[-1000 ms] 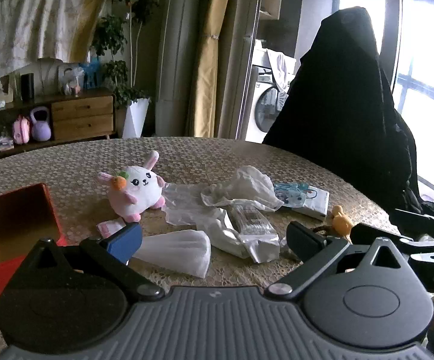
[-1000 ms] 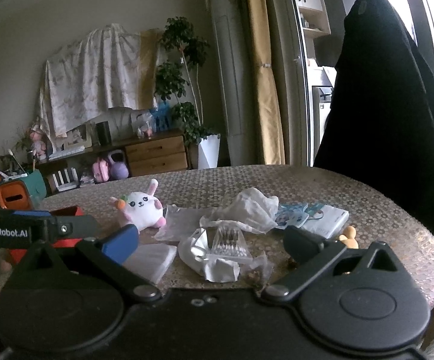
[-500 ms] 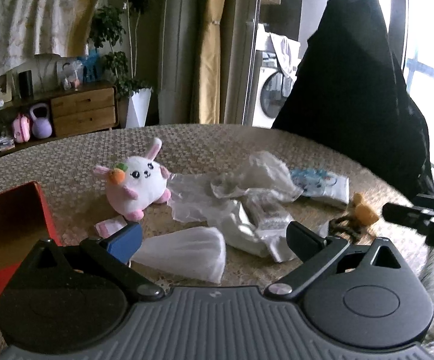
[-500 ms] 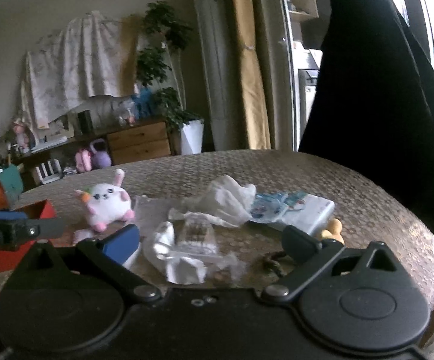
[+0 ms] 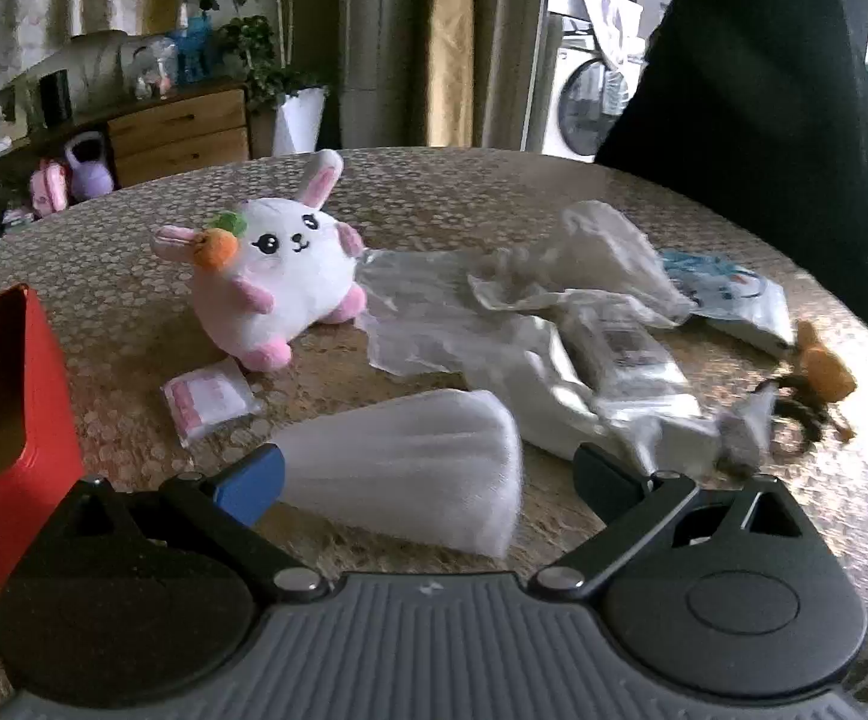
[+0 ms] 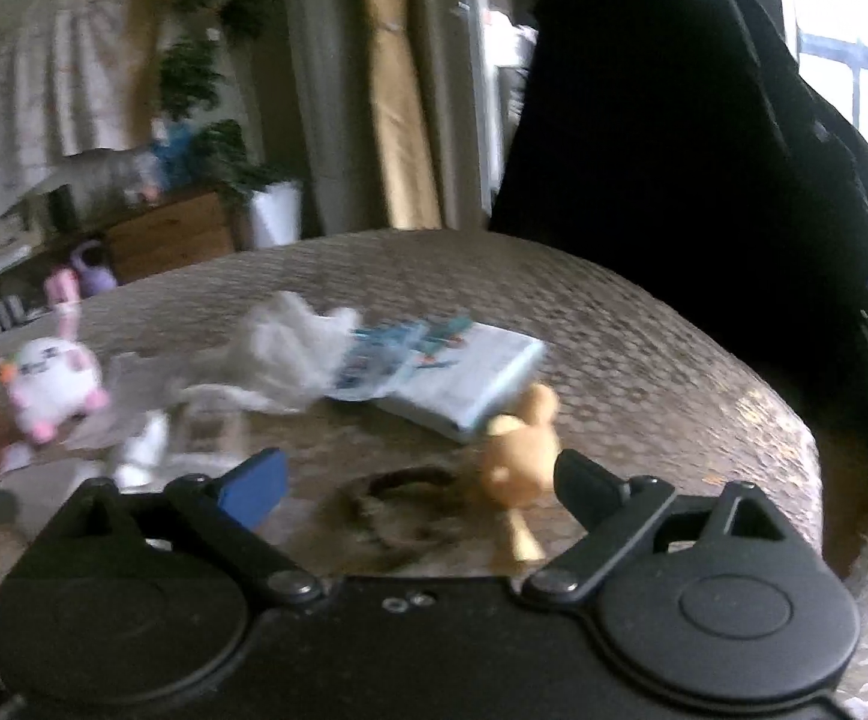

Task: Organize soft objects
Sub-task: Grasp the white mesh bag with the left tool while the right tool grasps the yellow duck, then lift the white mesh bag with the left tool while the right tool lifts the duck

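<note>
Two grippers: both tilted down over the desk (image 5: 445, 192), both released.
Left gripper (image 5: 428, 474): jaws wide, white fan-shaped pouch (image 5: 410, 468) lying between them, unpressed.
Right gripper (image 6: 419, 477): jaws have just been closing a little; orange plush (image 6: 520, 450) and dark hair tie (image 6: 398, 504) between them, ungripped.
Edges: red box (image 5: 8, 420) left of the bunny plush (image 5: 278, 276); bare desk behind the bunny plush.
Room: wooden cabinet, plant beyond.
</note>
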### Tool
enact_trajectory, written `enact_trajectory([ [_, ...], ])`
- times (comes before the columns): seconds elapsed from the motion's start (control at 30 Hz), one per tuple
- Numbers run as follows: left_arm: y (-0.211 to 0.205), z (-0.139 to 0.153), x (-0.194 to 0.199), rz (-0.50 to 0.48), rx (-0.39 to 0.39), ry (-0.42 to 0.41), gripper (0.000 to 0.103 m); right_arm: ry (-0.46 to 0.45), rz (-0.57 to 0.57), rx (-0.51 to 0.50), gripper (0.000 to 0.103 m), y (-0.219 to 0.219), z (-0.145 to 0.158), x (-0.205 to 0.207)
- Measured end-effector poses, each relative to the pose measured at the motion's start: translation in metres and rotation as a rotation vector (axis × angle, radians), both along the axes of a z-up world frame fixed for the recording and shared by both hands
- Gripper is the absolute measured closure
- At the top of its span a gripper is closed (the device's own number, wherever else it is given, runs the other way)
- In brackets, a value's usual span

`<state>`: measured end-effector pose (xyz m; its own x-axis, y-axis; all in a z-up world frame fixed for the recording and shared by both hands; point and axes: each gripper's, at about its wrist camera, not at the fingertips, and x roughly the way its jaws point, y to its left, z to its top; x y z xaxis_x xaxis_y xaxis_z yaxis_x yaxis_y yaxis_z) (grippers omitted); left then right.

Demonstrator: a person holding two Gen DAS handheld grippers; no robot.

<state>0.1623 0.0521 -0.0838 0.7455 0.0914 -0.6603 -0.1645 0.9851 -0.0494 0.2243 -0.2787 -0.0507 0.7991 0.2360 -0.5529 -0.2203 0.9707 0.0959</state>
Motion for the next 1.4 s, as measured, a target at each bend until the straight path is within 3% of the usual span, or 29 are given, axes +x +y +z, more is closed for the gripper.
enact_trajectory([
  [0.3,0.007,-0.021,0.024,0.035,0.024,0.069,0.000,0.109,-0.040,0.029,0.025,-0.011,-0.018,0.050],
  [0.5,0.007,-0.031,0.032,0.007,0.021,0.098,0.001,0.159,-0.048,0.011,0.028,-0.009,-0.033,0.066],
  [0.67,0.007,-0.034,0.037,-0.009,0.018,0.115,0.021,0.184,-0.048,-0.004,0.034,-0.008,-0.042,0.075],
  [0.87,0.006,-0.033,0.037,-0.023,0.032,0.107,0.048,0.196,-0.050,-0.009,0.048,-0.008,-0.048,0.080],
  [1.03,0.005,-0.031,0.039,-0.035,0.048,0.101,0.084,0.179,-0.058,-0.039,0.068,-0.009,-0.048,0.078],
  [1.1,0.007,-0.030,0.039,-0.038,0.037,0.100,0.097,0.175,-0.059,-0.048,0.070,-0.010,-0.048,0.077],
  [1.4,0.020,-0.017,0.022,-0.005,-0.022,0.083,0.101,0.117,-0.037,-0.045,0.080,-0.013,-0.030,0.056],
])
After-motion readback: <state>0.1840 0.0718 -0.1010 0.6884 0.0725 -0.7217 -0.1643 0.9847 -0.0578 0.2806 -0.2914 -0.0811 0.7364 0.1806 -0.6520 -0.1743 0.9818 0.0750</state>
